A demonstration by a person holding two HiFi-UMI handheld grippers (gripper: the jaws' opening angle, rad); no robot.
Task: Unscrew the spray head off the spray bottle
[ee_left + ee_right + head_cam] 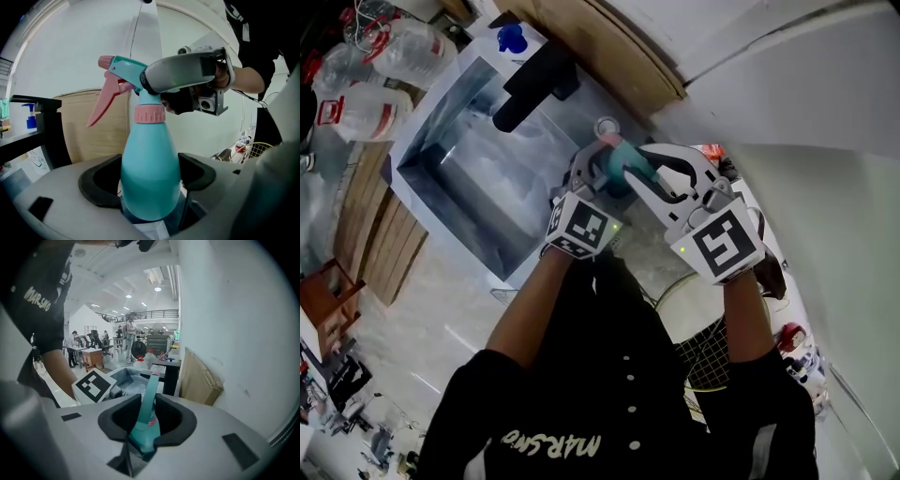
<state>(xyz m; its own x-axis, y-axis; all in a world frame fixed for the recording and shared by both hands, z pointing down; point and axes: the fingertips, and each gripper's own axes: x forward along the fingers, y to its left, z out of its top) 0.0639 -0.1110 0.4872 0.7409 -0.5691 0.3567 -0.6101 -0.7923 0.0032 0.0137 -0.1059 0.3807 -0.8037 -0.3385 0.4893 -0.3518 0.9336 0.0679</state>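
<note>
While the left tool (pixel 150 180) pinches the smooth, pear-shaped teal plastic spray bottle (pixel 150 154) at its belly in mid-air, the right tool (pixel 146 423) is clamped on the teal spray head (pixel 124 70). A ribbed pink collar (pixel 150 114) joins head to bottle; the trigger (pixel 104 101) is pink. White lettering on the shirt (pixel 581 394) begins "MARS".

The left gripper (pixel 598 174) and the right gripper (pixel 645 171) met at a teal spray bottle (pixel 625 163), their jaws reaching it from either side. Its pink-tipped spray head (pixel 609 139) stood just beyond the jaws. Farther past them lay a grey open-topped box (pixel 431 141) crossed by a black bar (pixel 534 84). Water jugs (pixel 403 47) stood well to the left of the left jaws. A racket (pixel 703 354) lay behind the right jaws.
</note>
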